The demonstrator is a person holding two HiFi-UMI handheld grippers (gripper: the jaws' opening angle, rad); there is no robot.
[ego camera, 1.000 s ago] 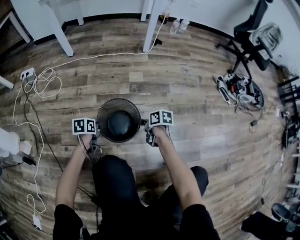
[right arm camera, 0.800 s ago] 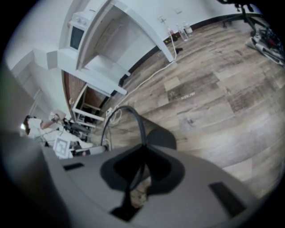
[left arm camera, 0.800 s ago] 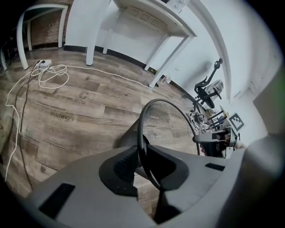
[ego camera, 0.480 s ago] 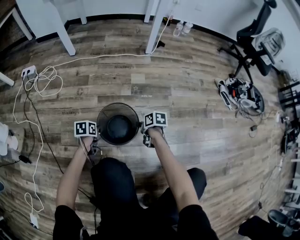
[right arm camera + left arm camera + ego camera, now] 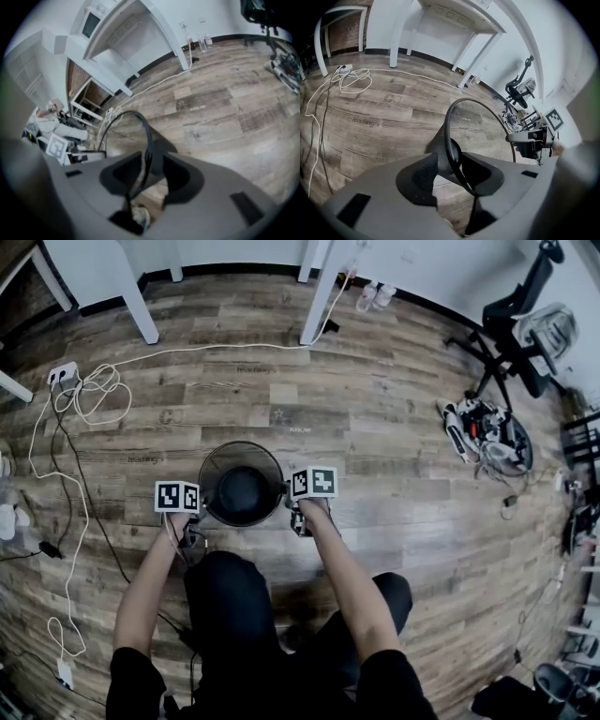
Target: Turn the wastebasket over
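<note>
The black mesh wastebasket [image 5: 214, 474] stands on the wood floor with its open mouth up, right in front of the person's knees. My left gripper [image 5: 199, 514] is at the left side of its rim and my right gripper [image 5: 286, 497] at the right side. In the left gripper view the rim [image 5: 451, 140] runs between the jaws of the left gripper [image 5: 449, 171], which are opening and no longer clamp it. The right gripper view shows the rim [image 5: 146, 133] inside the right gripper [image 5: 151, 173], whose jaws are opening too, with a gap beside the rim.
White cables and a power strip [image 5: 66, 376] lie on the floor at the left. White table legs [image 5: 141, 310] [image 5: 319, 296] stand behind the basket. An office chair [image 5: 525, 324] and a heap of gear [image 5: 483, 432] sit at the right. The person's legs [image 5: 234, 615] are close below.
Both grippers stay at the basket's rim; the left one has sunk a little. The basket stands on the floor as before.
</note>
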